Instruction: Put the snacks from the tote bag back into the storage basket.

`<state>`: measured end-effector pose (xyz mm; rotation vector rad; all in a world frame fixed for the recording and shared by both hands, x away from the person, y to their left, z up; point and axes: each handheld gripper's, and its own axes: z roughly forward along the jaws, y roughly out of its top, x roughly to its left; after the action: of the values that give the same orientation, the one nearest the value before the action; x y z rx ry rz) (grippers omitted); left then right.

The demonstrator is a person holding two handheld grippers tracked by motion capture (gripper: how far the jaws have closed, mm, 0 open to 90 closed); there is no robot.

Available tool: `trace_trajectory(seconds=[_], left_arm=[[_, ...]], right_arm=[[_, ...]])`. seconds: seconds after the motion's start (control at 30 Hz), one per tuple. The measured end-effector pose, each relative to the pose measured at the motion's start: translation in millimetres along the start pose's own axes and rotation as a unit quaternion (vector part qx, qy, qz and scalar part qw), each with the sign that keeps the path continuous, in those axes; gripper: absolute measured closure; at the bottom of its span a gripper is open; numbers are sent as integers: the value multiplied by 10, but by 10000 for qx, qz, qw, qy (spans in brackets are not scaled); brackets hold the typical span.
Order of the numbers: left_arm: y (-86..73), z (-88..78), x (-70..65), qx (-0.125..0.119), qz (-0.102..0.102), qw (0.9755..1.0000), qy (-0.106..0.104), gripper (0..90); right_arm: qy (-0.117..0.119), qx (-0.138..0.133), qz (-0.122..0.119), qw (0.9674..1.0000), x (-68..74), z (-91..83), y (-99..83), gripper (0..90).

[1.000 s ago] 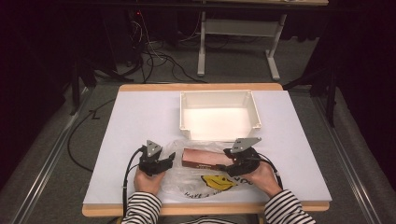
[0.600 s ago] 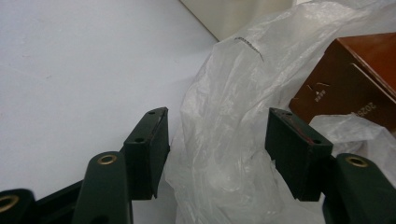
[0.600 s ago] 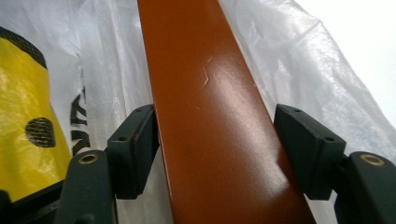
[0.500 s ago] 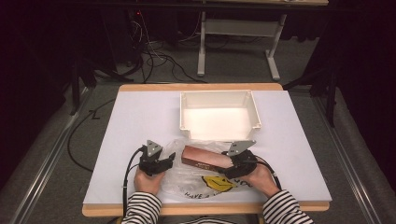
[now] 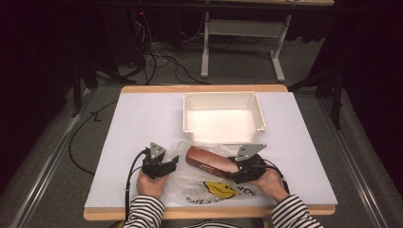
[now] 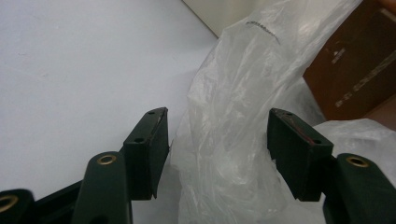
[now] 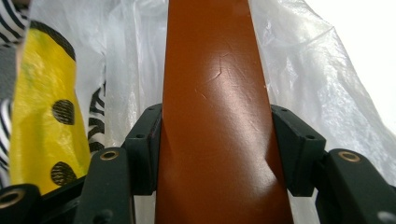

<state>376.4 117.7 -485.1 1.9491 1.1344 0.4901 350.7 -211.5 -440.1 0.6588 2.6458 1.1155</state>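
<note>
Item: box (image 5: 211,163), brown, long, glossy. It lies at the near middle of the table (image 5: 142,123), partly inside the bag (image 5: 209,183), with its far end poking out toward the tray (image 5: 223,116).

Item: bag, thin clear plastic with a yellow smiley print, crumpled flat at the near edge, between my two hands.

Item: my right gripper (image 7: 215,140). Its jaws have just been closing; both pads now sit against the sides of the box, which fills the gap between them.

Item: my left gripper (image 6: 218,140). Jaws fairly wide, with a fold of bag standing between them; the pads do not press on it.

Item: tray, white, open-topped, at the far middle of the table, just beyond the bag.
</note>
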Motion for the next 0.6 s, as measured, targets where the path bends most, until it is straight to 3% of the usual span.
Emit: trace_trajectory(seconds=[0.6], left_arm=[[-1, -1, -5, -1, 28, 10000, -20, 396]], right_arm=[[48, -338, 212, 9992, -41, -288, 101, 422]])
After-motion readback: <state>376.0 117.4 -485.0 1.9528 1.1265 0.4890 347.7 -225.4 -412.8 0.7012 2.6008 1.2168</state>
